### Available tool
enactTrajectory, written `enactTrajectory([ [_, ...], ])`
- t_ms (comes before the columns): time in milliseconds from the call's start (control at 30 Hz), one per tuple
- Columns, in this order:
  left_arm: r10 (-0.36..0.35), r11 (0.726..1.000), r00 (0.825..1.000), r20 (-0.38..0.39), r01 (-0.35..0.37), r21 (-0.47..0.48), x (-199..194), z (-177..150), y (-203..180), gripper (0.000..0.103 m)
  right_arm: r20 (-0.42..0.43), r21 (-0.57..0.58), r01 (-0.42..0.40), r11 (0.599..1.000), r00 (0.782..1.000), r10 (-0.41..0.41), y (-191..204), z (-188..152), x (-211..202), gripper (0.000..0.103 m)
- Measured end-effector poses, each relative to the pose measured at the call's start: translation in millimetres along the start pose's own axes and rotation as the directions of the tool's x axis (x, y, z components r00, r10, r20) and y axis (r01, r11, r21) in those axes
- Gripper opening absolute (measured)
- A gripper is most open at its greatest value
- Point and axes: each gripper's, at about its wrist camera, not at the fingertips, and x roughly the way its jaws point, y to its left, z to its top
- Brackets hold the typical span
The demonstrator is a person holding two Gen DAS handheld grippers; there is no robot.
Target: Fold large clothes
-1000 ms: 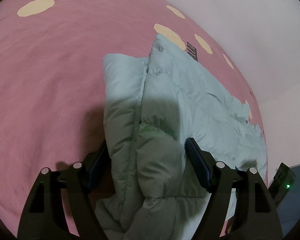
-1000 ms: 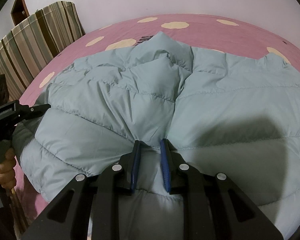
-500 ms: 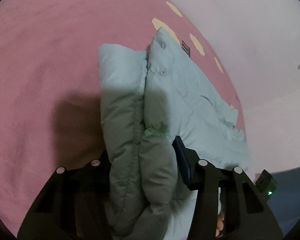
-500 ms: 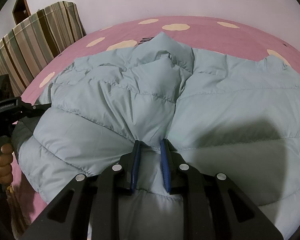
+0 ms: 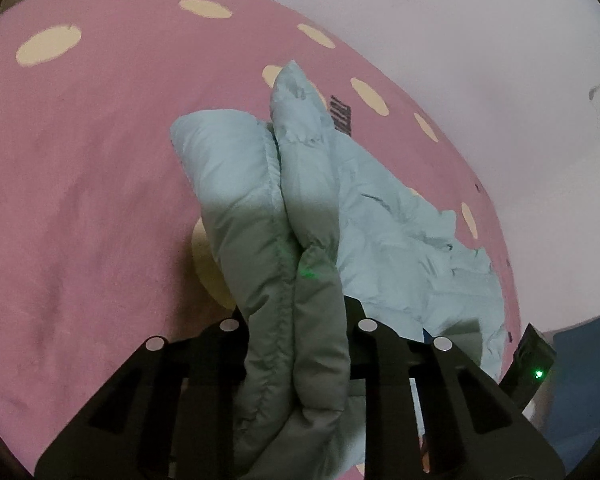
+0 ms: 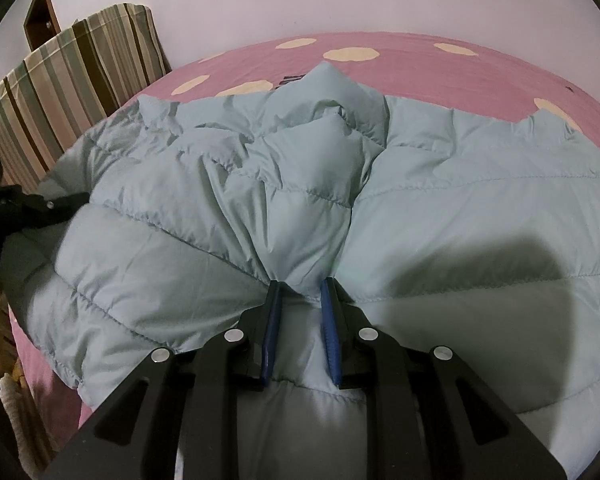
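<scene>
We've got a puffy, quilted pale-blue down jacket (image 6: 440,208) sprawled across the pink bed sheet (image 5: 80,180) with its cream oval dots. The left claw (image 5: 296,316) has just been closing and now squeezes a thick, doubled-up padded roll of the jacket, at the jacket's edge by the bare sheet. The right claw (image 6: 300,312) sits narrow, blue ribbed pads (image 6: 330,340) pinching a gathered fold mid-jacket. Striped pillows (image 6: 72,92) lean beyond the jacket's left side.
</scene>
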Motion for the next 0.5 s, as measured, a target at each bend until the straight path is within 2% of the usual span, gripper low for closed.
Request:
enactTrajectory([
  [233, 0.055, 0.998, 0.998, 0.027, -0.056, 0.039, -8.8, -6.4, -16.3, 0.02, 0.0, 0.0, 0.001, 1.0, 1.0, -0.001, 0.3, 0.2, 0.6, 0.02],
  [500, 0.044, 0.995, 0.997, 0.066, -0.05, 0.09, -23.0, -12.0, -40.9, 0.02, 0.002, -0.003, 0.003, 1.0, 1.0, -0.003, 0.5, 0.8, 0.1, 0.02],
])
